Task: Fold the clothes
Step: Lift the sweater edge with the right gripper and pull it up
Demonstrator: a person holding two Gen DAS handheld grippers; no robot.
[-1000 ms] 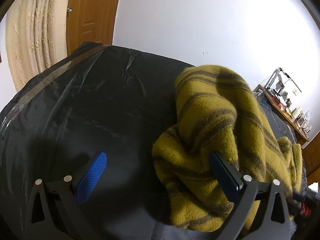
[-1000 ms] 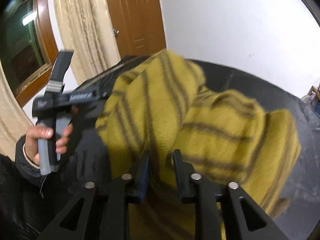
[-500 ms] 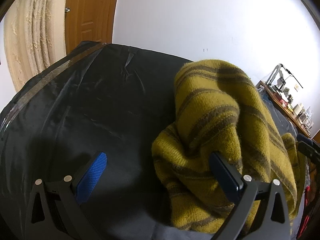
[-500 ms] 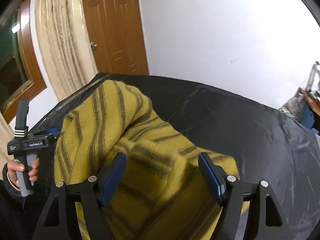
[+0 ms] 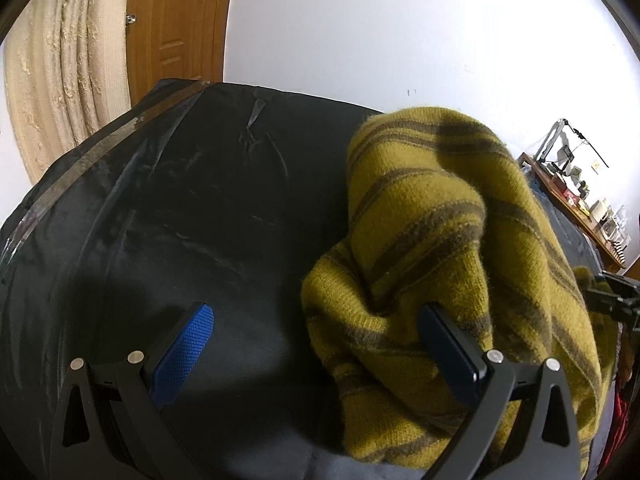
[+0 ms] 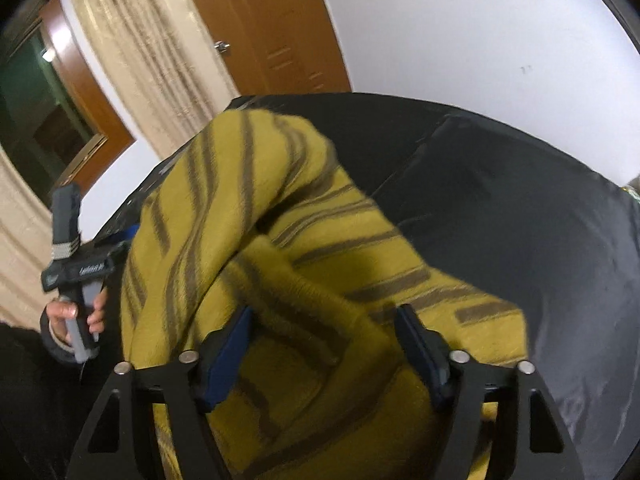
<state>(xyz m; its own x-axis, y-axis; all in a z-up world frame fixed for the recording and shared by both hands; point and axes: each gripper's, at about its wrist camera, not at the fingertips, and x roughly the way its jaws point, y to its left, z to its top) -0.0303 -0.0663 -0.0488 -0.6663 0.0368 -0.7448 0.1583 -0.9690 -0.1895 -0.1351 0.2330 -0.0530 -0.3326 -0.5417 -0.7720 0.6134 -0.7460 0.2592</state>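
left wrist view: the left tool [image 5: 316, 324] stands released, its two blue pads wide apart with nothing gripped. the left pad [image 5: 182, 354] hangs over bare black covering; the right pad sits against the near edge of the sweater [image 5: 436, 240], which bulges past it on the outer side. the sweater is mustard yellow with dark brown stripes, heaped in a rumpled mound on the right half of the desk [image 5: 168, 208], which is draped in shiny black sheeting with a strip of tape along its far left edge. behind the desk: a white wall, a brown wooden door [image 5: 176, 28], a cream curtain [image 5: 60, 76]. far right, a shelf [image 5: 576, 204] with small clutter. at the right edge, a dark bit of the other tool shows past the sweater.

right wrist view: somewhat blurred. the right tool [image 6: 324, 344] is over the sweater [image 6: 280, 240], jaws closing, a raised fold of the knit between the pads; they seem not to be pressing on it, though the blur makes that hard to judge. the sweater fills the middle and lower frame, lying on the black desk [image 6: 520, 232], which is bare to the right. at left, a hand [image 6: 74, 316] in a dark sleeve grips the grey handle of the left tool [image 6: 80, 268], just beside the sweater's left edge. door [image 6: 272, 20], curtain [image 6: 148, 52] and a dark window [image 6: 36, 100] behind.
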